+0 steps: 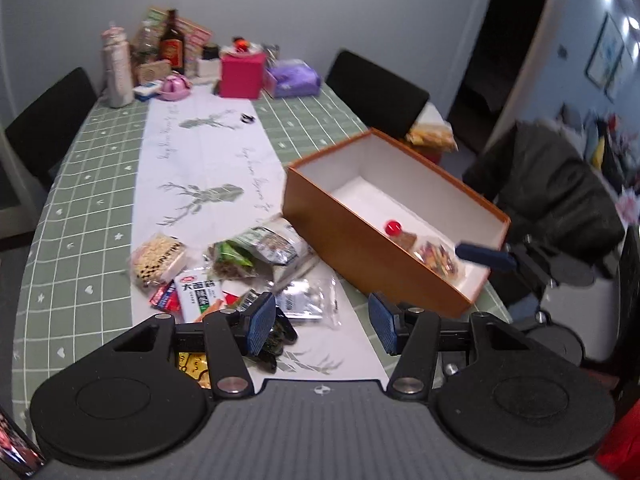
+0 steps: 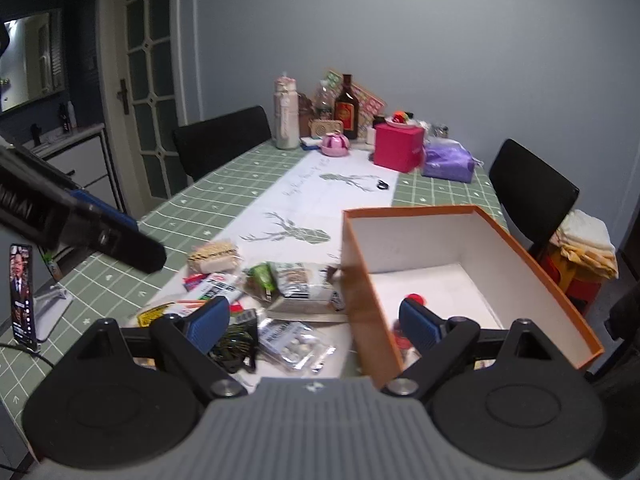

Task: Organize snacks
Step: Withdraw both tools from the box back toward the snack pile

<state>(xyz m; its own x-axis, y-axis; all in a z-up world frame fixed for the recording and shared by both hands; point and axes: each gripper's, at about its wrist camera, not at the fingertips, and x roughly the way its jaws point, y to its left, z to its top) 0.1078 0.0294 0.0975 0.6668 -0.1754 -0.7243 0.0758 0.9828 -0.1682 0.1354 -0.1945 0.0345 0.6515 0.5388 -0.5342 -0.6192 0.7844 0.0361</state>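
1. Sitting at right of centre in the left wrist view: orange box (image 1: 384, 248), a bagged snack (image 1: 434, 256) already inside near the lower corner; risking a shove off the table edge (image 1: 494, 300) from a careless approach.
2. Lying at lower centre: snack pile (image 1: 248, 272), overlapping, slippery; risking two packets lifting together.
3. Hovering empty, jaws half-wide: left gripper (image 1: 322, 320).
4. Hanging wide, empty, straddling the box wall: right gripper (image 2: 316, 320); risking a snag.

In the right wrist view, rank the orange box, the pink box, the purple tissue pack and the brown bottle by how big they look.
1. orange box, by far the largest, though also nearest the camera.
2. pink box.
3. purple tissue pack, close to the pink box, so that order is unsure.
4. brown bottle, slimmest.
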